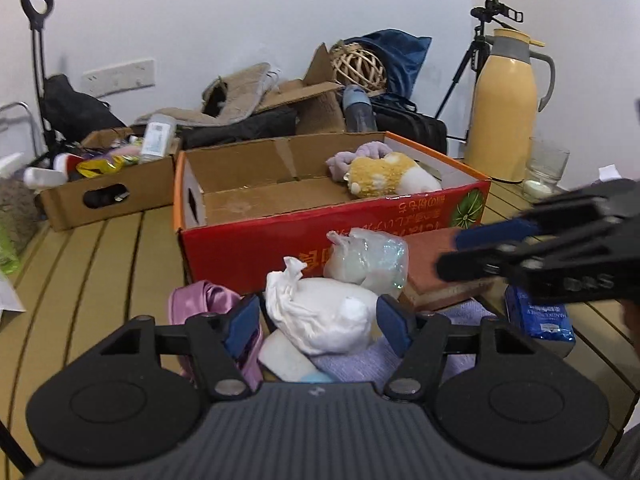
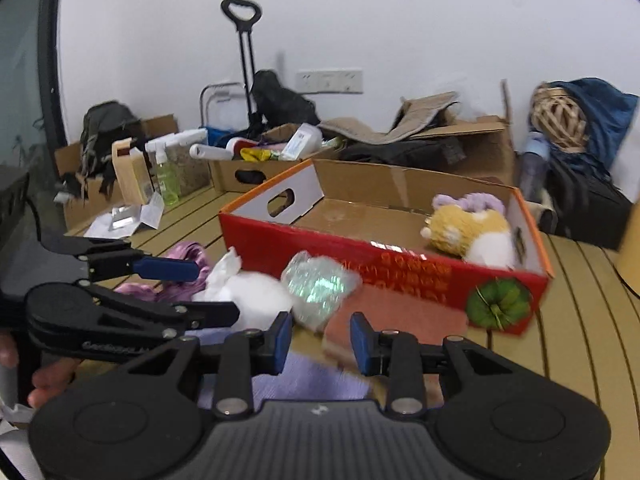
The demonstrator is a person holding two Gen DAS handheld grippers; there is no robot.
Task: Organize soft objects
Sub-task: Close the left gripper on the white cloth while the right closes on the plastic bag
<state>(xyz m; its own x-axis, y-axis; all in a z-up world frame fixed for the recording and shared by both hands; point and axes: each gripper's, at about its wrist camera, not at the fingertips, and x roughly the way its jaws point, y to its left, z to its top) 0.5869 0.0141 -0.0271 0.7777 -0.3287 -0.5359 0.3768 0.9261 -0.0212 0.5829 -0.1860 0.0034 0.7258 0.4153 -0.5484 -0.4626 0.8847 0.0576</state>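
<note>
A knotted white bag (image 1: 320,316) lies in front of the red cardboard box (image 1: 280,248), in line with my left gripper (image 1: 318,322). The right wrist view shows that gripper's (image 2: 218,292) tips only at the bag's (image 2: 248,296) edge, jaws apart. My right gripper (image 2: 320,342) hangs with a narrow gap and nothing in it, over the corner of a reddish sponge block (image 2: 400,316) and a lilac towel (image 2: 312,380). A clear crinkly bag (image 1: 368,260) and a pink satin cloth (image 1: 208,300) lie close by. A yellow-white plush (image 1: 388,180) rests in the box.
A blue tissue pack (image 1: 536,316) lies at the right on the slatted table. A yellow thermos (image 1: 506,104) and a glass (image 1: 546,164) stand behind it. A brown box (image 1: 108,196) of bottles sits at the left, with bags and cardboard along the wall.
</note>
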